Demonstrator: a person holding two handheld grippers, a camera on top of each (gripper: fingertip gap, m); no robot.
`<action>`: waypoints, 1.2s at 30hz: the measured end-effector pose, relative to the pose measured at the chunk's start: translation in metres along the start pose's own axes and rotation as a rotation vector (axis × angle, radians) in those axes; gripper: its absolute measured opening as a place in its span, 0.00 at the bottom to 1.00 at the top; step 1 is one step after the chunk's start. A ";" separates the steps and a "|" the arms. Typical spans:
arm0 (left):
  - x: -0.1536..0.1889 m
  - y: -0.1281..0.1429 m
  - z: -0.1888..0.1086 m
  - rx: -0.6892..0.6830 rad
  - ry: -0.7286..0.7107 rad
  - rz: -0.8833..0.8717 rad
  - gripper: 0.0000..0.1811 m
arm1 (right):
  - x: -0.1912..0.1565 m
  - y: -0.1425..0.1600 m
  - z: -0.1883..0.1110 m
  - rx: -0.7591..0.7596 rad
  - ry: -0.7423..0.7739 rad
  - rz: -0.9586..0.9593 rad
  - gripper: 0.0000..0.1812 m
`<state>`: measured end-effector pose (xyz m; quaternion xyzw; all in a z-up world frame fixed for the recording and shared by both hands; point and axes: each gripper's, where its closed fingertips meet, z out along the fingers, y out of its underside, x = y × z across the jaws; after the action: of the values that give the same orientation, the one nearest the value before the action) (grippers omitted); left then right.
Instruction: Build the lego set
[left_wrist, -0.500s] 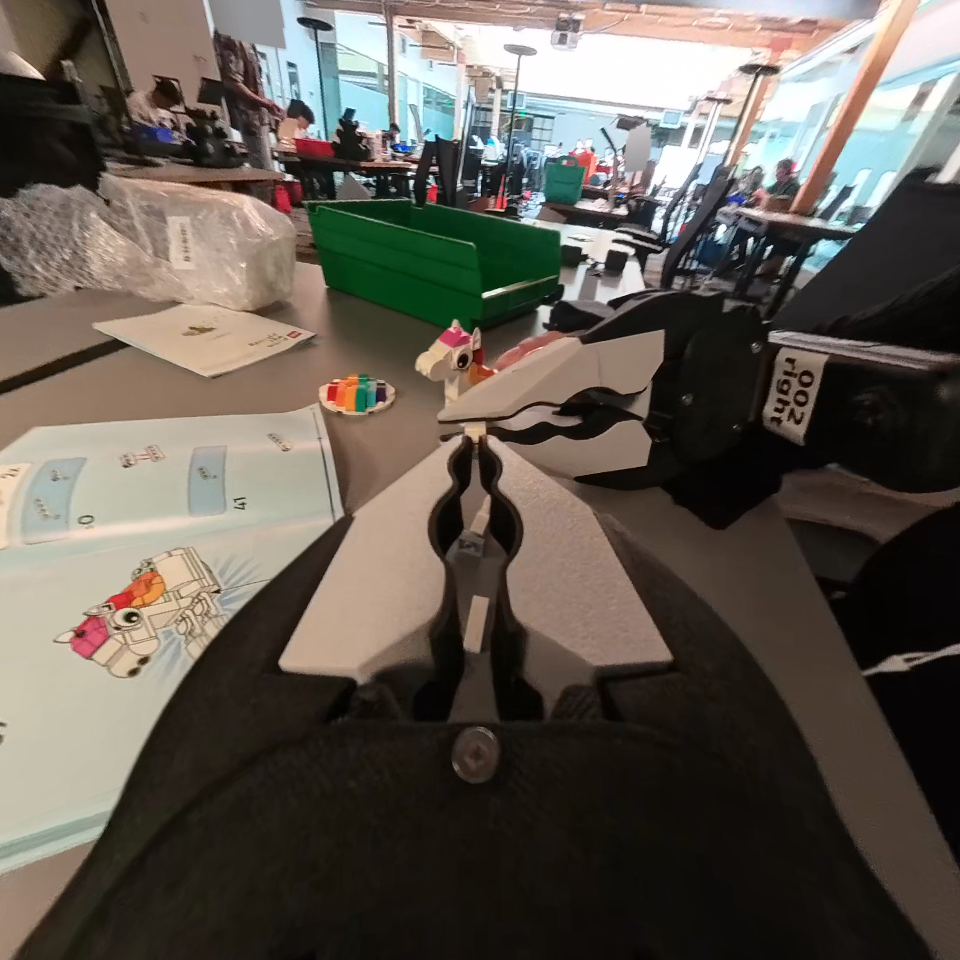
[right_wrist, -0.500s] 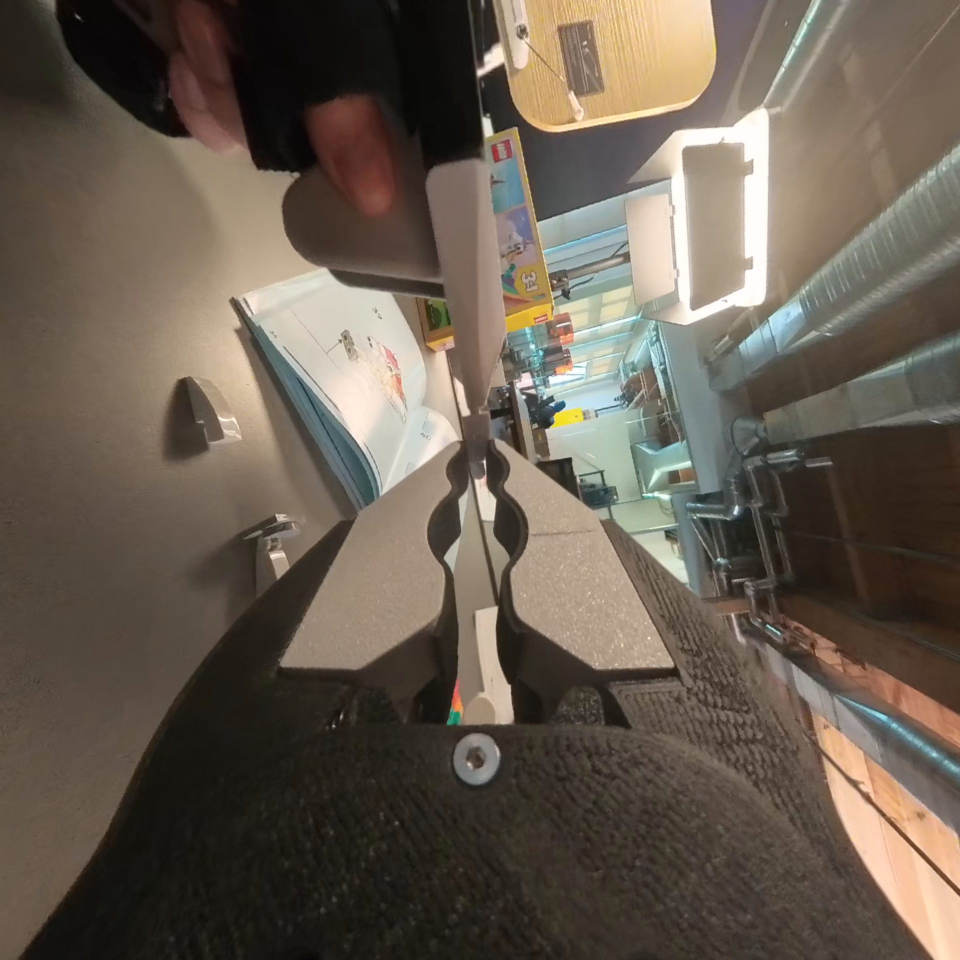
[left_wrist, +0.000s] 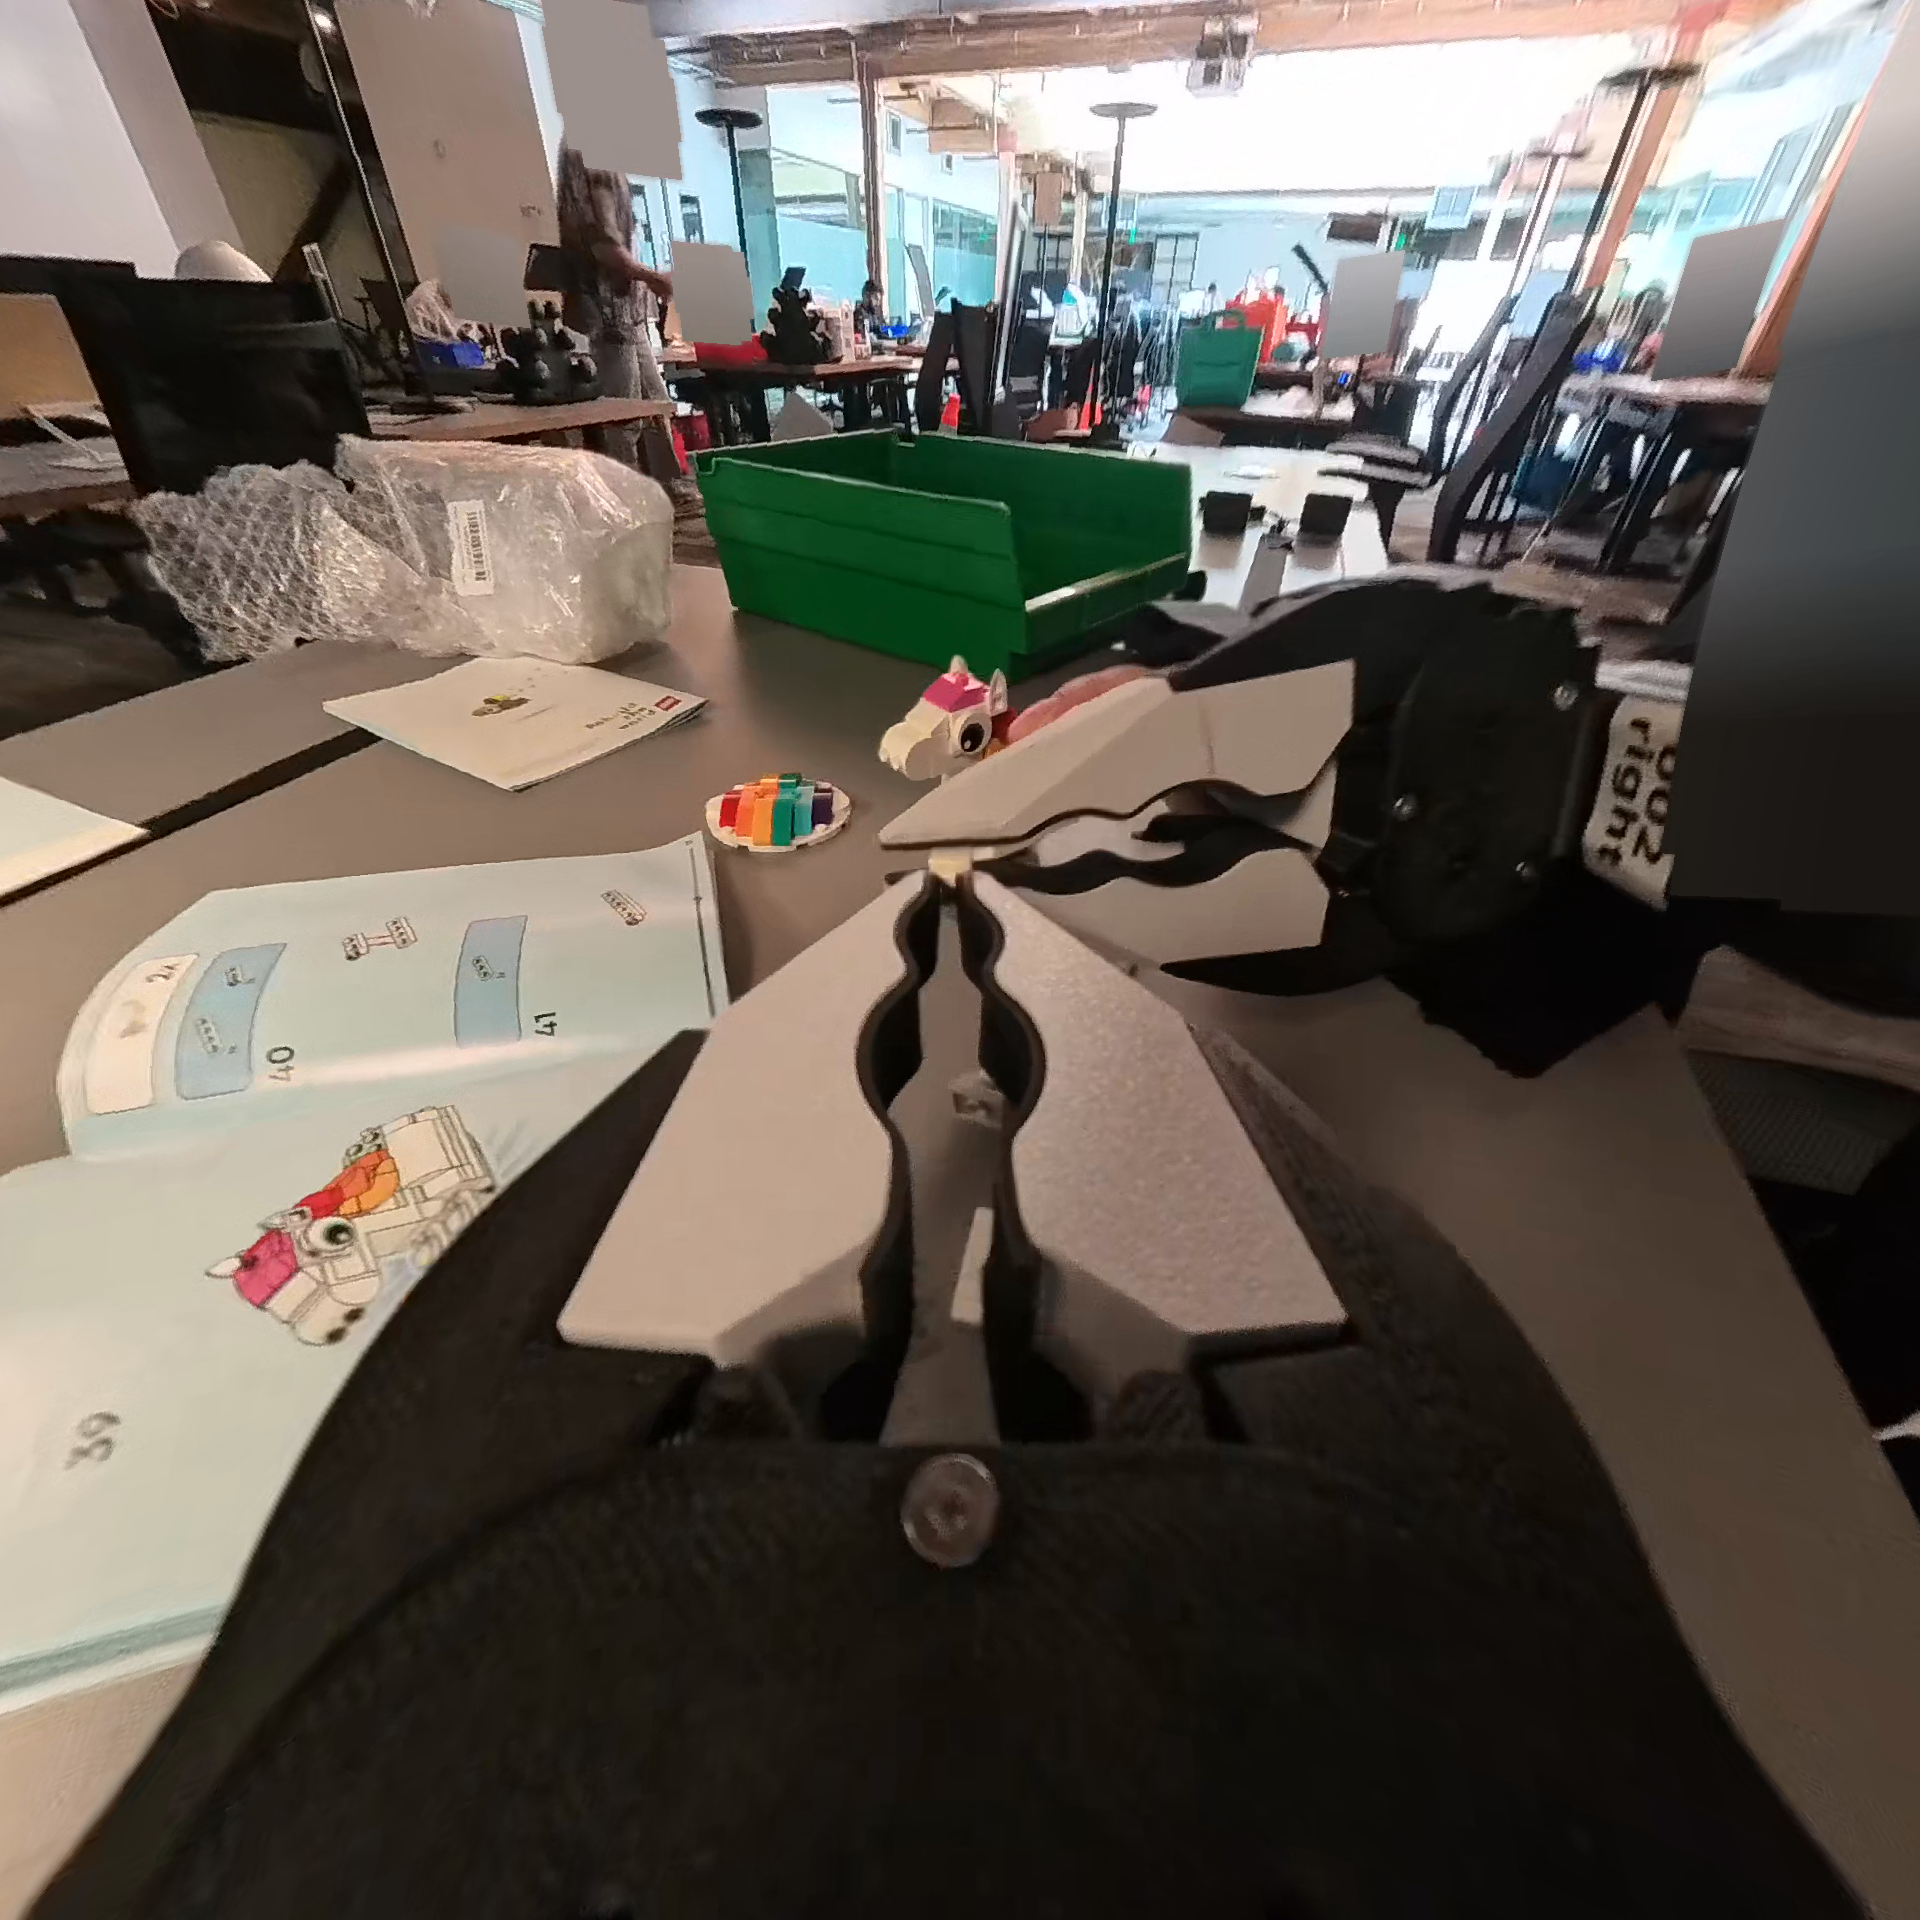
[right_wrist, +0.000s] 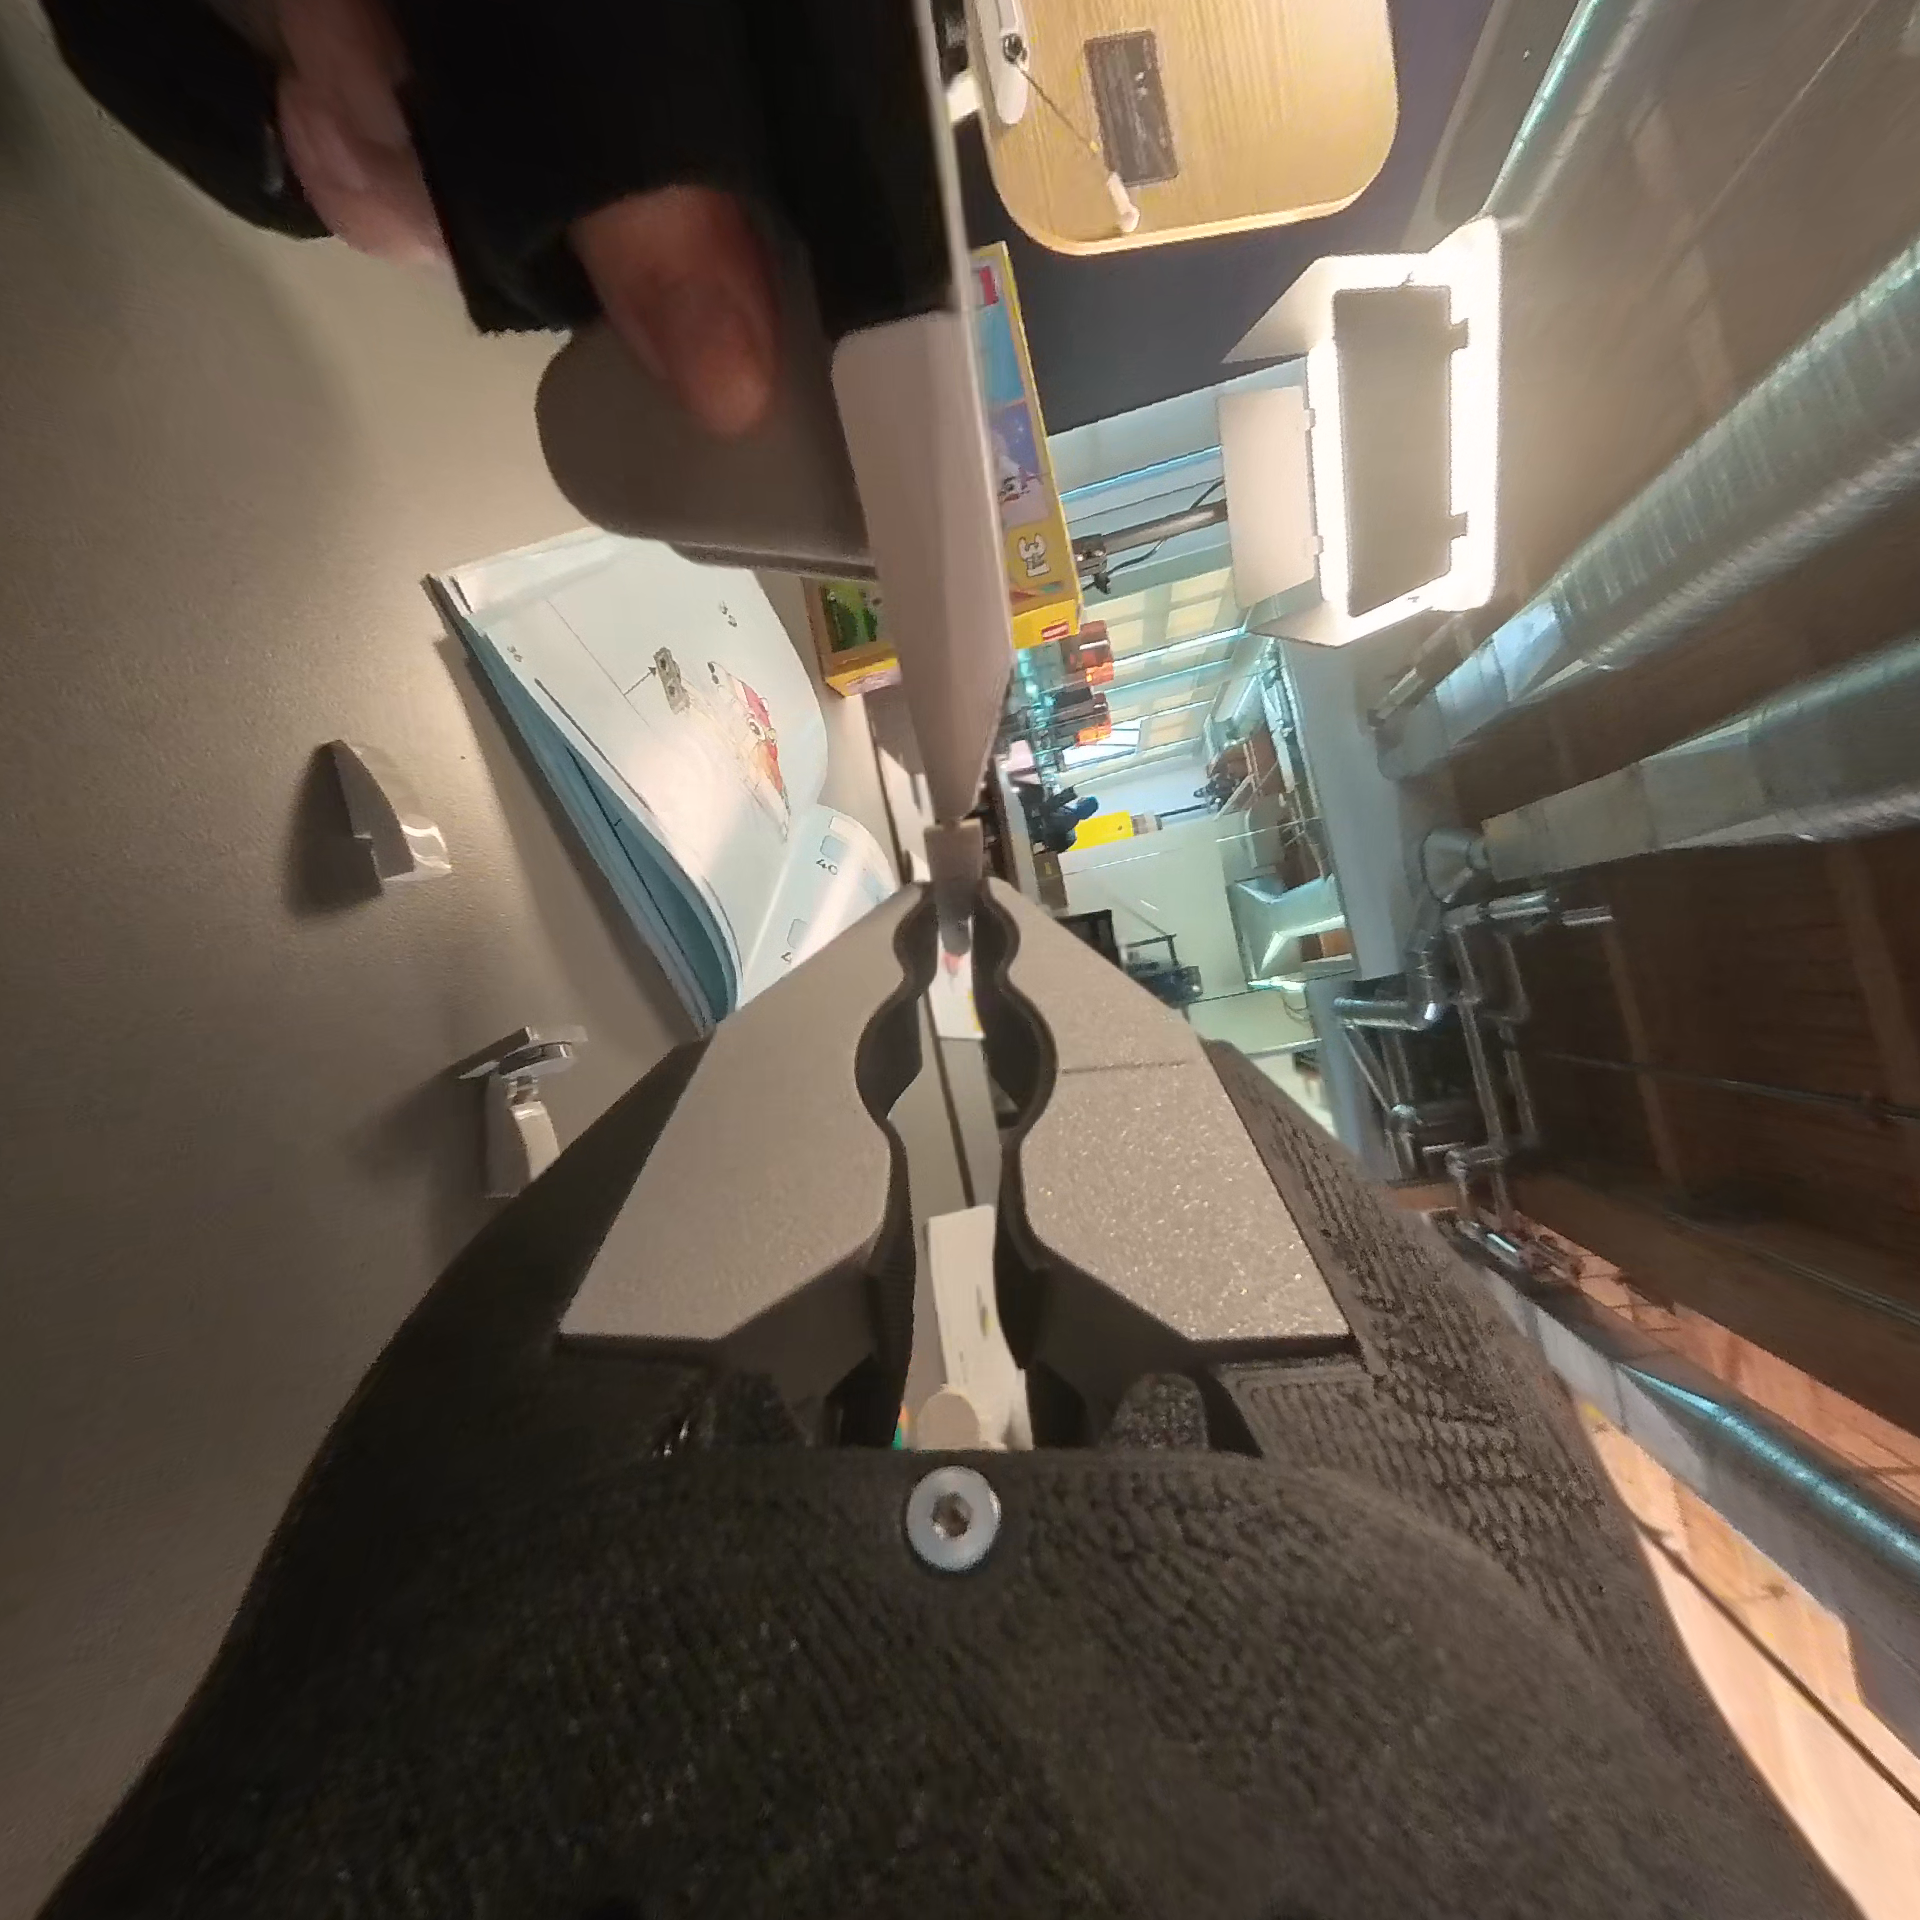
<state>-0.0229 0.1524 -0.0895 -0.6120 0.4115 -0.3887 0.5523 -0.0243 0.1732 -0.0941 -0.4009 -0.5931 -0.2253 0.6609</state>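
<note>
My left gripper (left_wrist: 948, 881) is shut on a small white lego piece (left_wrist: 951, 861) at its tips. My right gripper (left_wrist: 902, 834) comes in from the right, shut, and meets the left tips at that piece. In the right wrist view my right gripper (right_wrist: 951, 906) is shut on a small white piece (right_wrist: 951, 850), and the left gripper (right_wrist: 951, 805) touches it from above. I cannot tell whether this is one piece or two. A white unicorn head (left_wrist: 951, 727) stands just behind the right gripper. A round white plate with rainbow bricks (left_wrist: 777, 816) lies on the grey table (left_wrist: 582, 831).
An open instruction booklet (left_wrist: 312, 1039) lies at left, a second booklet (left_wrist: 520, 717) and a plastic-wrapped bundle (left_wrist: 416, 551) behind it. A green bin (left_wrist: 935, 540) stands at the back. Two loose white pieces (right_wrist: 364, 842) (right_wrist: 520, 1101) lie on the table. A lego box (right_wrist: 1023, 447) stands beyond.
Both grippers stay shut and tip to tip on the small piece. Only a slight shift of the views.
</note>
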 end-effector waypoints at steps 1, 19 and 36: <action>-0.001 -0.001 0.000 0.010 -0.004 -0.023 0.03 | 0.001 0.000 0.000 0.006 0.011 -0.011 0.02; -0.004 0.009 -0.002 -0.042 0.087 -0.114 0.04 | -0.003 -0.004 -0.016 0.217 -0.051 0.022 0.18; -0.005 0.006 -0.010 -0.009 0.094 0.015 0.04 | 0.055 -0.008 -0.048 0.494 0.072 0.386 0.13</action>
<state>-0.0339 0.1529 -0.0951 -0.5925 0.4433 -0.4112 0.5323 0.0091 0.1395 -0.0376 -0.3253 -0.5192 0.0411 0.7893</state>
